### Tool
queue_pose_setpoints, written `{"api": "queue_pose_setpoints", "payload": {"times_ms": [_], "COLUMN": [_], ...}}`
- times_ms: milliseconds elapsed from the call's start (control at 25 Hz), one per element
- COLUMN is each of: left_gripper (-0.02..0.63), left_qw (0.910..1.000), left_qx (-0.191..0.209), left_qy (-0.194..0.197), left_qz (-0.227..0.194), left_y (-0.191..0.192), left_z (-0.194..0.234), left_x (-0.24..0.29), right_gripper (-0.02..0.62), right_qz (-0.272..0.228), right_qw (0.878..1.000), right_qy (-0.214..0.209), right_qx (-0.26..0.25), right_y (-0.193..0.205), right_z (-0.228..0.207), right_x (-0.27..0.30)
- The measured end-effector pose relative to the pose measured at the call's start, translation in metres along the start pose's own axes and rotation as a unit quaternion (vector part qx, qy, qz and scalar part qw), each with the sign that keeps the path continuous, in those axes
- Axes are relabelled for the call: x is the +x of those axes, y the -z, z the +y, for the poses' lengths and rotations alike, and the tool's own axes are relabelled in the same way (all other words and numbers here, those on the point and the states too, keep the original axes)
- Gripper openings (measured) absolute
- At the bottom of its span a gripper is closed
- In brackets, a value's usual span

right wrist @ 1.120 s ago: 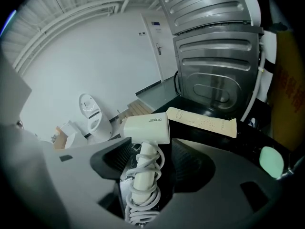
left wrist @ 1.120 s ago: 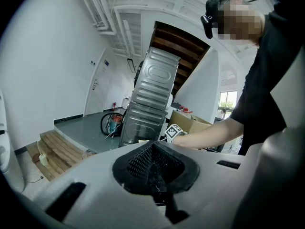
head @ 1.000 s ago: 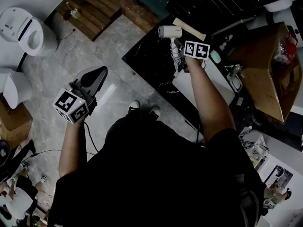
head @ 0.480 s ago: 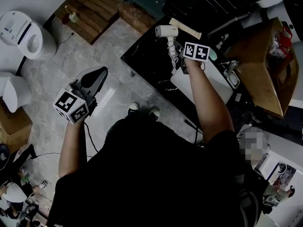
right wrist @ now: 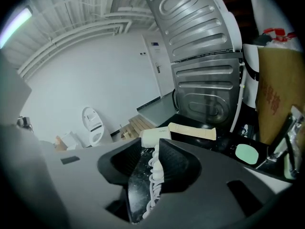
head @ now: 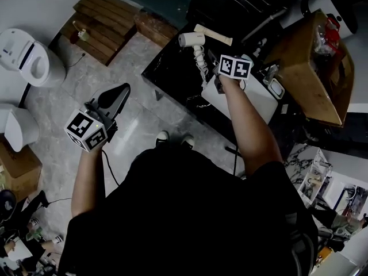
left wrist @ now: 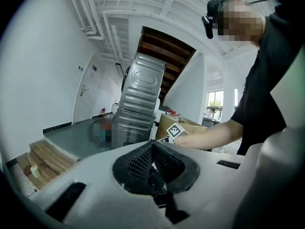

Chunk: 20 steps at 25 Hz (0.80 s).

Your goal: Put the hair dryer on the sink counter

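Your right gripper (right wrist: 151, 149) has its jaws part-way in. They've just been closing, but there's a gap left. The white hair dryer (right wrist: 153, 136), coiled cord wound down its handle, shows in that gap, close along the right jaw. Bare counter is visible to its left, so it isn't pinched. The dryer lies on the black marble counter (head: 172, 68), head end away from you, just in front of a long pale beige block (head: 214, 34). To the right are the white sink basin (head: 256, 99) and a mint-green oval piece (right wrist: 247, 154). Your left gripper (left wrist: 152, 149) has its jaws pressed together at the tips with nothing in them. It's held out over the grey tiled floor (head: 132, 56), well apart from the counter. A white toilet (head: 31, 48) sits far left.
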<state>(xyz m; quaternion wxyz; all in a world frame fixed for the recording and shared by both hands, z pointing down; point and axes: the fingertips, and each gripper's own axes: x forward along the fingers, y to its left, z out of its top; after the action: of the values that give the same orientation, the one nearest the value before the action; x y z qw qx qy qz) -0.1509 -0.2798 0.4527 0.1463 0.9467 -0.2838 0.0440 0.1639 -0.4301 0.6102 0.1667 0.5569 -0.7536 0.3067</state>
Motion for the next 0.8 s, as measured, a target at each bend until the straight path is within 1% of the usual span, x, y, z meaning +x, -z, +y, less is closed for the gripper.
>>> {"api": "queue_pose_setpoints", "payload": {"times_ms": [160,400,800], "left_gripper": [0.014,0.014,0.014], "left_qw": [0.9999,0.9988,0.994], "left_qx": [0.009,0.024,0.044], "left_qy": [0.013,0.042,0.099], "left_qz": [-0.005,-0.006,-0.008], "left_y": [-0.01,-0.018,-0.03], "left_z": [-0.008,-0.017,-0.042], "left_x": [-0.003,0.003,0.024], "right_gripper": [0.091,0.046,0.023], "right_qz": [-0.022,-0.074,-0.121], "right_qw": [1.0,0.997,0.992], "right_qy": [0.005,0.02,0.031], "right_qx": [-0.006,-0.006,-0.022], "right_y": [-0.007,-0.023,-0.033], "right_z": [0.006,0.009,0.023], "right_x": [-0.027,-0.071,-0.146]}}
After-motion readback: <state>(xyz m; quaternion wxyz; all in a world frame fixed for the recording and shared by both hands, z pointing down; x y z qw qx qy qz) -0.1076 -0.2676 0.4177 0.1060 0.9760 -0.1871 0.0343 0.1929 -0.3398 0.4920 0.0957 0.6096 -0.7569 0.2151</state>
